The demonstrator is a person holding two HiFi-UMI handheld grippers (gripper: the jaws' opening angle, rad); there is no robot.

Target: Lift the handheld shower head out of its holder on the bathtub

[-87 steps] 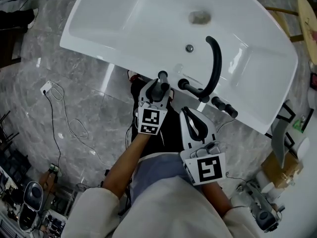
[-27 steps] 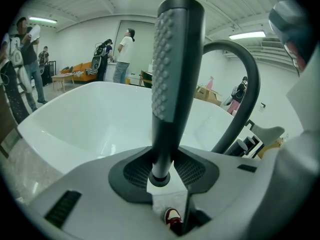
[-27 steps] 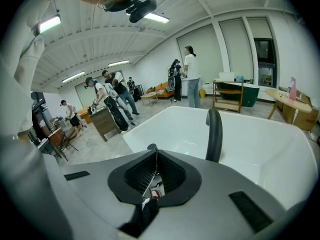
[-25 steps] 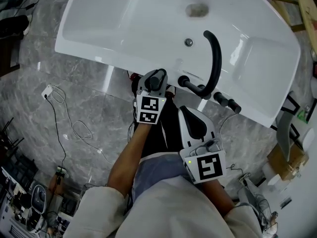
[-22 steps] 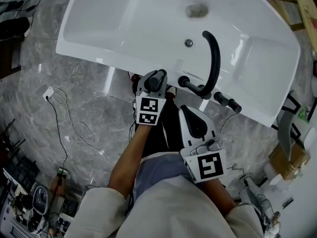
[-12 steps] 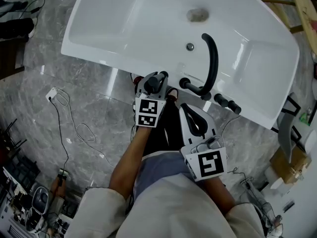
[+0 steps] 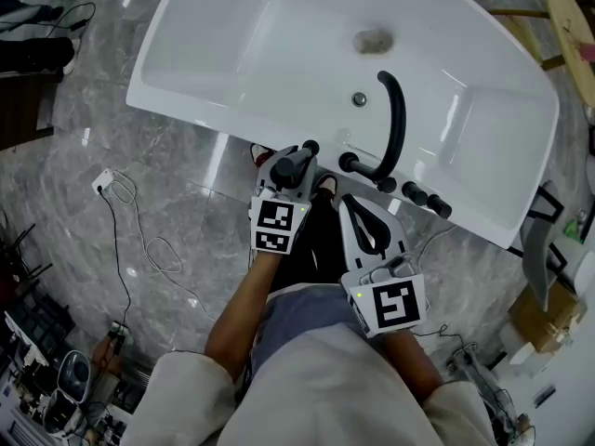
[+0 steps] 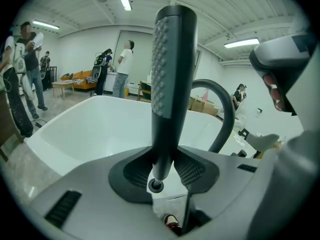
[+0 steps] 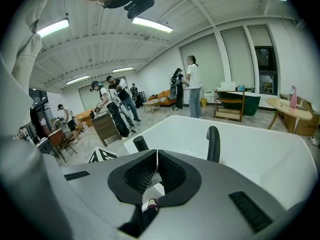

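Observation:
My left gripper [image 7: 296, 161] is shut on the lower end of the black handheld shower head [image 7: 288, 163], just in front of the white bathtub's near rim [image 7: 186, 110]. In the left gripper view the shower head [image 8: 170, 74] stands upright between the pads of that gripper [image 8: 162, 171], with its nozzle face turned left. A black arched faucet spout [image 7: 397, 119] rises from the rim to the right of it. My right gripper [image 7: 351, 207] hangs nearer to me, below the spout's base. Its jaws are shut with nothing between them [image 9: 157, 159].
Black knobs [image 7: 423, 198] sit on the tub rim right of the spout. Cables and a power strip [image 7: 104, 182] lie on the grey marble floor at left. A round wooden table [image 7: 572, 17] stands at far right. Several people stand beyond the tub [image 8: 125, 69].
The left gripper has risen with the shower head, which now stands higher off the tub rim. The right gripper has barely moved and stays shut.

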